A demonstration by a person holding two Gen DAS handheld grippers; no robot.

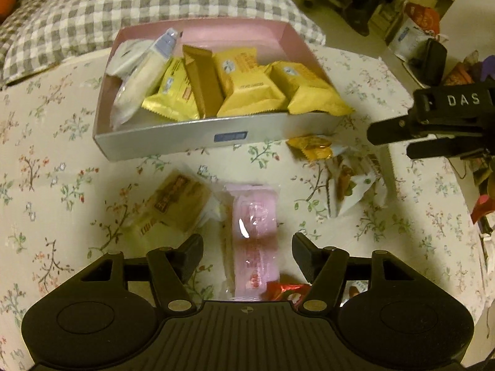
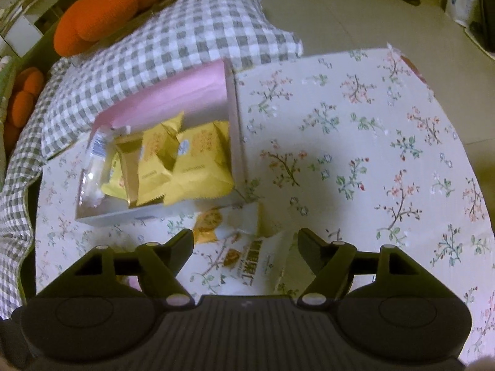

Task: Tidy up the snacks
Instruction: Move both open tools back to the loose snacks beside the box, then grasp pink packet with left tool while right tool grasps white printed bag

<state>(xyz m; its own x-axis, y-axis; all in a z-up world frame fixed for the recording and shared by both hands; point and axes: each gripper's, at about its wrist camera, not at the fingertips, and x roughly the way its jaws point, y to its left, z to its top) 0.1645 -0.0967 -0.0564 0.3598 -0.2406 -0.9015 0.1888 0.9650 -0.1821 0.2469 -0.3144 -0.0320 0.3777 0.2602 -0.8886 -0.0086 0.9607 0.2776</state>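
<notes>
- Left wrist view: the left claw (image 1: 247,252) stands wide open and holds nothing. The pink pack (image 1: 255,232) lies on the surface right between its fingers, long axis running straight ahead toward the box (image 1: 191,137), so the fingers flank its long sides. A tan pack (image 1: 178,204) lies just to its left, touching or nearly so. The box sits ahead, at the surface's far edge, already partly filled with yellow packs (image 1: 247,86).
- Same view: the right claw (image 1: 391,142) hangs at the right, over a white pack (image 1: 355,185) and an orange pack (image 1: 312,147) near the box's near right corner.
- Right wrist view: the right claw (image 2: 246,247) is also wide open and empty. The white pack (image 2: 247,262) lies between its fingers, askew. The box (image 2: 236,117) is ahead and to the left.
- Judgement: each claw has its own pack closest; the left is better lined up.
</notes>
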